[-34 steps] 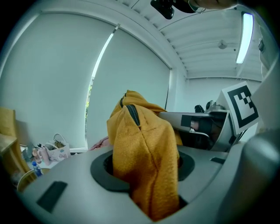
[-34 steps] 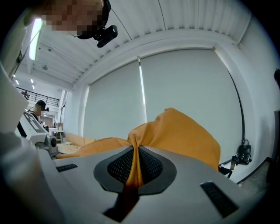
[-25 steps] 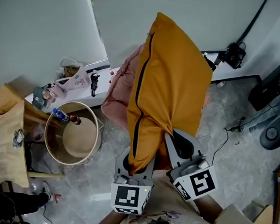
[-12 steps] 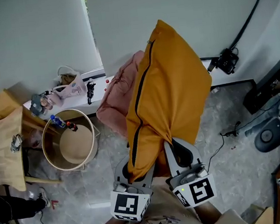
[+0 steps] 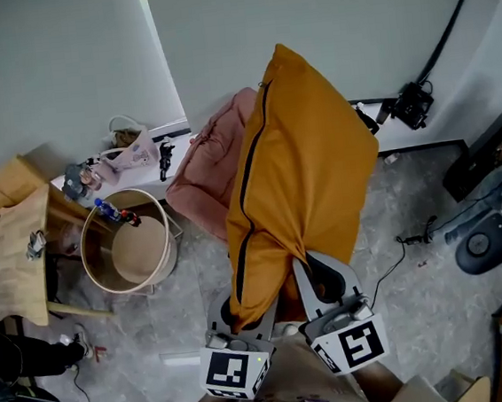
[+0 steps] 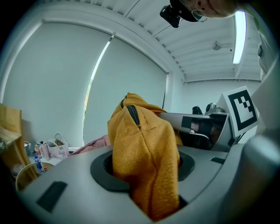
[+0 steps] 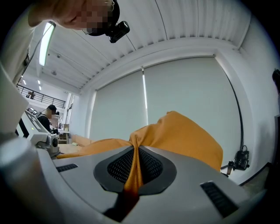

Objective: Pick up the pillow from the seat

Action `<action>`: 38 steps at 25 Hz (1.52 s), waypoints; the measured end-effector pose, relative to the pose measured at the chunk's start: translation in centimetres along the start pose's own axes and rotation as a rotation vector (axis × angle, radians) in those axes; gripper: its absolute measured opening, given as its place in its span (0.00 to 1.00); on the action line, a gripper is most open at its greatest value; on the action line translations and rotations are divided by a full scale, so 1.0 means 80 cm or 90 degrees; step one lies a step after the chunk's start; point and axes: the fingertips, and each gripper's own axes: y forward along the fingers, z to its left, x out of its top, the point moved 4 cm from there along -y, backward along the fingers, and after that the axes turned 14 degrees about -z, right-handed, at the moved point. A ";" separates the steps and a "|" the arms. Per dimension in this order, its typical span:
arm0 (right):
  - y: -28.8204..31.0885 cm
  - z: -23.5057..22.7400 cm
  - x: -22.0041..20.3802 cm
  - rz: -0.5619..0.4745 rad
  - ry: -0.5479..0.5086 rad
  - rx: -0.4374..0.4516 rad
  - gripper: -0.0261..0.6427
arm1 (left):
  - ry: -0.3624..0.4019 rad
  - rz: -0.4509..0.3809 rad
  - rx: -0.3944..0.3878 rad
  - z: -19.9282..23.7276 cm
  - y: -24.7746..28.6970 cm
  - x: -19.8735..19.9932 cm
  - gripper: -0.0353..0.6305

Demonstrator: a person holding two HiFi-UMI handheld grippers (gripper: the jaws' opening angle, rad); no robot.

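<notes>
The orange pillow (image 5: 306, 172) looks light, soft and floppy. The left gripper (image 5: 248, 298) clamps a thick bunched corner and the right gripper (image 5: 324, 273) pinches a thin fold. Bunched corners likely hold best.

I saw an evenly bright room: soft daylight came through the drawn blinds (image 5: 68, 72), and a ceiling light strip (image 6: 239, 37) glared white in the left gripper view. Shadows on the floor (image 5: 424, 320) were faint. Both gripper views bent hard at the edges and went black in the corners. The pillow (image 6: 144, 157) looked crisp near the lens; the head view was sharp.
</notes>
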 end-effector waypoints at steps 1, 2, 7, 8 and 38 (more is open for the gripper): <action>-0.008 -0.005 0.003 0.000 0.003 0.000 0.09 | 0.002 0.000 0.002 -0.010 0.000 0.000 0.34; -0.018 -0.009 0.006 0.000 0.005 0.000 0.09 | 0.003 0.000 0.003 -0.021 -0.001 0.001 0.34; -0.069 -0.022 0.019 -0.001 0.017 0.011 0.09 | -0.018 0.022 0.017 -0.079 -0.017 0.001 0.34; -0.079 -0.022 0.020 -0.002 0.018 0.014 0.09 | -0.011 0.017 0.020 -0.086 -0.023 -0.003 0.34; -0.194 0.000 -0.025 0.064 0.131 0.048 0.09 | -0.035 0.081 0.065 -0.165 -0.115 -0.062 0.35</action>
